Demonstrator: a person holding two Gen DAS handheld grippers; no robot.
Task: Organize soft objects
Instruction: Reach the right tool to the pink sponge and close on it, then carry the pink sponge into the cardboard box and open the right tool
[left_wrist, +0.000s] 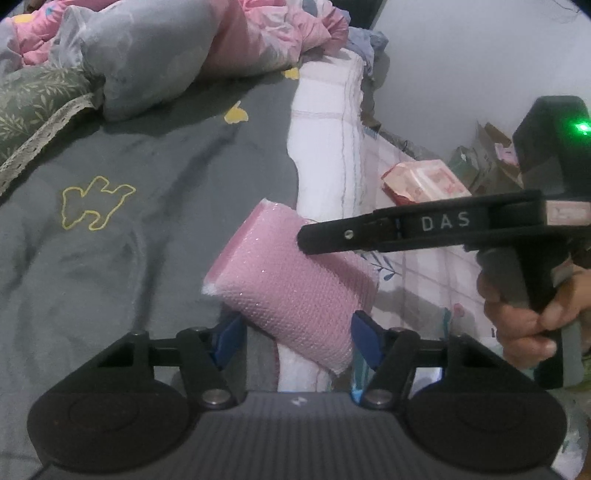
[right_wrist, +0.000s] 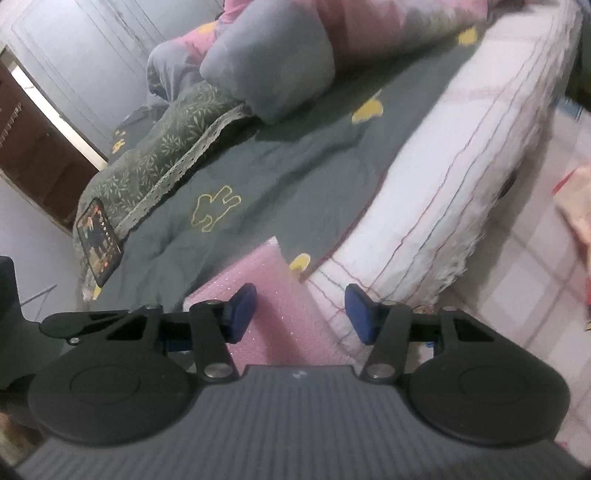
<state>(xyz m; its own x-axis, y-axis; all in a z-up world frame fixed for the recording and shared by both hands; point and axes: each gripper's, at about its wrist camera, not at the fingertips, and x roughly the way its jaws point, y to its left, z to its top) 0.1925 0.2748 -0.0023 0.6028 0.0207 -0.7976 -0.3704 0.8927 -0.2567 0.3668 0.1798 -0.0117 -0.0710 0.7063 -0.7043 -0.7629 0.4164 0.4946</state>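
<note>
A pink mesh sponge (left_wrist: 291, 284) lies slanted at the edge of the grey bedsheet (left_wrist: 129, 240), one end over the white mattress side (left_wrist: 325, 147). My left gripper (left_wrist: 297, 338) has its blue pads beside the sponge's two long sides at the near end; I see no squeeze in it. My right gripper (left_wrist: 306, 240) comes in from the right, one black finger crossing the sponge's far corner. In the right wrist view the sponge (right_wrist: 273, 317) runs under my right gripper (right_wrist: 301, 314). Its left pad (right_wrist: 242, 314) is over the sponge and its right pad stands clear of it.
A grey pillow (left_wrist: 147, 59), a green leaf-print pillow (left_wrist: 33, 103) and a pink quilt (left_wrist: 280, 33) lie at the far side of the bed. A phone (right_wrist: 98, 240) rests near the bed's left edge. A pink packet (left_wrist: 424, 181) and cardboard boxes (left_wrist: 480, 155) sit on the floor.
</note>
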